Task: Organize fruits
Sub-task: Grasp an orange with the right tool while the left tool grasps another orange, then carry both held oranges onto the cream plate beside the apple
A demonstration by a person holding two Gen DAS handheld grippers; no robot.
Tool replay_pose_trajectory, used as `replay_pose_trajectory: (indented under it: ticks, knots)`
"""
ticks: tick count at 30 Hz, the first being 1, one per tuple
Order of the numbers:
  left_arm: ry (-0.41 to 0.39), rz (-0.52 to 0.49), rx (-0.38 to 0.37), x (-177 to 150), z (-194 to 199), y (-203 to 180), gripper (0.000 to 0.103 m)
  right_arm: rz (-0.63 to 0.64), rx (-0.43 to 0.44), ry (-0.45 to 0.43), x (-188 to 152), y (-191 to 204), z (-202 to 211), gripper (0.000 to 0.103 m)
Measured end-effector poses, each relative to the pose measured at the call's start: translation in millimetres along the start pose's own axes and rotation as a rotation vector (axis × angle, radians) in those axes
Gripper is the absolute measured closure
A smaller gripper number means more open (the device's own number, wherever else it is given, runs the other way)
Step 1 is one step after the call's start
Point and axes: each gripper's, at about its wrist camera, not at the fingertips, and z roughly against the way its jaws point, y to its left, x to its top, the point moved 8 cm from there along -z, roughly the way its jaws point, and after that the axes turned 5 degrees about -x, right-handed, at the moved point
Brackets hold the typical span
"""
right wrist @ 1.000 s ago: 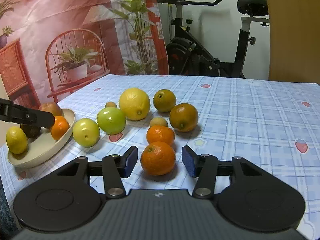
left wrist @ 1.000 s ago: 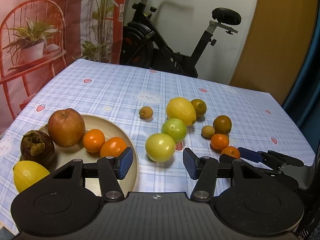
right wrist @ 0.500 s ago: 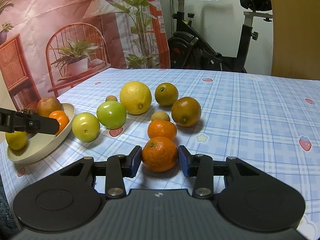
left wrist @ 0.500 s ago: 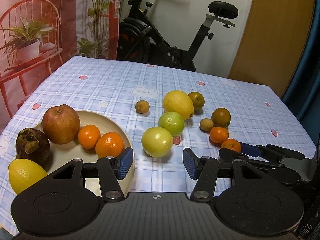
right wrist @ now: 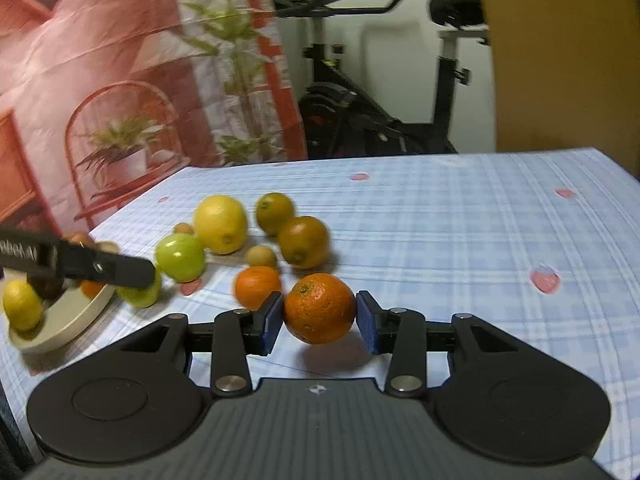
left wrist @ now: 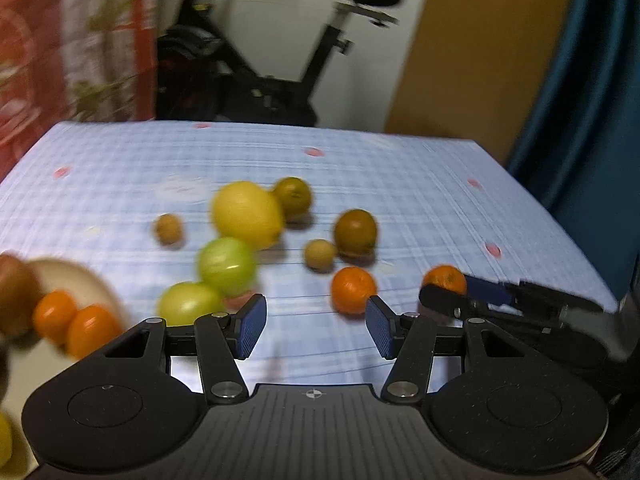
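Note:
My right gripper (right wrist: 318, 320) is shut on an orange mandarin (right wrist: 320, 308), both blue pads pressing its sides. The mandarin hangs just above the checked tablecloth, with its shadow beneath it. In the left wrist view that same mandarin (left wrist: 446, 278) sits in the right gripper (left wrist: 460, 294) at the right. My left gripper (left wrist: 316, 326) is open with nothing between its fingers, just short of a second mandarin (left wrist: 354, 290). A beige plate (right wrist: 72, 320) at the left holds a lemon, two mandarins, an apple and a dark fruit.
Loose fruit lies mid-table: a large lemon (right wrist: 220, 224), a green fruit (right wrist: 180, 256), a yellow-green one (left wrist: 188, 304), two brownish-green oranges (right wrist: 304, 242), and two small tan fruits (right wrist: 261, 257). An exercise bike stands behind the table. The left wrist view is blurred.
My right jaws closed onto the mandarin and raised it slightly off the cloth. My left gripper swung right, away from the plate and toward the loose fruit, still open.

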Motion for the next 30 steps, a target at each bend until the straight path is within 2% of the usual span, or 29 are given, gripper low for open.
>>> replay_pose_trajectory:
  ticks: [4, 14, 20, 26, 30]
  knots:
    - [0.011, -0.046, -0.011, 2.6, -19.6, -11.1, 0.045, -0.037, 0.000, -0.006, 1.0, -8.0, 2.1, 0.061]
    - [0.033, -0.088, 0.004, 3.6, -47.6, -15.5, 0.047, -0.030, -0.006, 0.005, -1.3, -6.8, 0.6, 0.061]
    - [0.045, -0.114, 0.010, 4.7, -60.1, -18.3, 0.051, -0.043, -0.003, 0.007, -1.1, -9.6, 0.1, 0.061]
    - [0.061, -0.127, 0.009, 2.9, -69.6, -22.3, 0.064, -0.042, 0.001, 0.011, -1.2, -9.2, 0.4, 0.061]
    - [0.058, -0.138, 0.018, 1.0, -68.9, -23.9, 0.064, -0.042, 0.003, 0.012, -1.9, -7.7, 0.3, 0.061]
